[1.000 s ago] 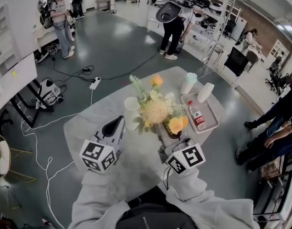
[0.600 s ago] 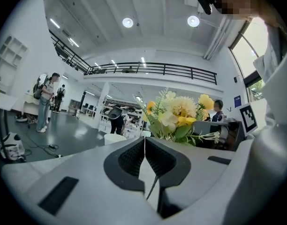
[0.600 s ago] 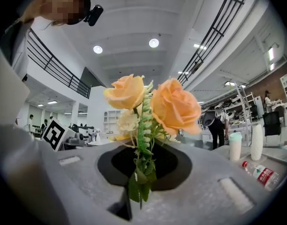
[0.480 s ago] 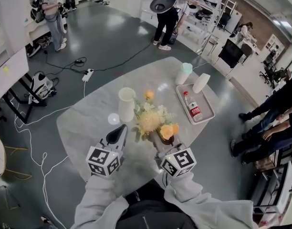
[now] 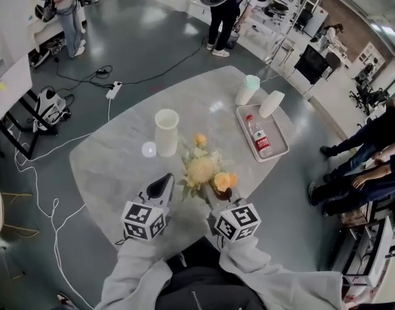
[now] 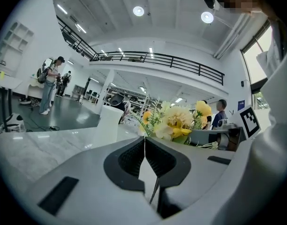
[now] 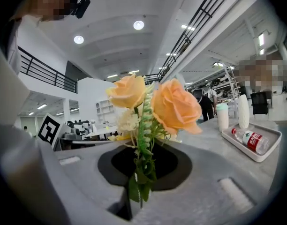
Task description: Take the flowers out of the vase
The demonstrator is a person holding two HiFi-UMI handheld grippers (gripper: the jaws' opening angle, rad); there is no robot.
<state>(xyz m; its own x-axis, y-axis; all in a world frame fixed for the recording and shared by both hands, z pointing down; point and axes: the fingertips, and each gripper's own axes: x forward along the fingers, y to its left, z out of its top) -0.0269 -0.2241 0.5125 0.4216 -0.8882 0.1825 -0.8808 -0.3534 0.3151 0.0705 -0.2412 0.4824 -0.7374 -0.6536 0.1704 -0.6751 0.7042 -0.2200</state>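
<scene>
A bunch of artificial flowers (image 5: 204,171), cream, yellow and orange, is out of the vase and hangs low over the grey table (image 5: 104,166). My right gripper (image 5: 215,197) is shut on its green stems; in the right gripper view two orange roses (image 7: 174,107) stand straight above the jaws of the right gripper (image 7: 138,175). The white vase (image 5: 166,132) stands upright and empty, beyond and to the left of the bunch. My left gripper (image 5: 161,187) is shut with nothing in it, left of the flowers. In the left gripper view, beyond the left gripper (image 6: 145,146), the vase (image 6: 109,122) and flowers (image 6: 177,121) show.
A white tray (image 5: 279,148) with a lying red-labelled bottle (image 5: 258,134) sits at the table's right. Behind it stand a mint-lidded cup (image 5: 247,90) and a white cup (image 5: 271,104). People stand around the table; cables (image 5: 36,173) run over the floor on the left.
Both grippers have sunk toward the table and come nearer to me, the right one bringing the flowers along. The vase now stands apart from the bunch.
</scene>
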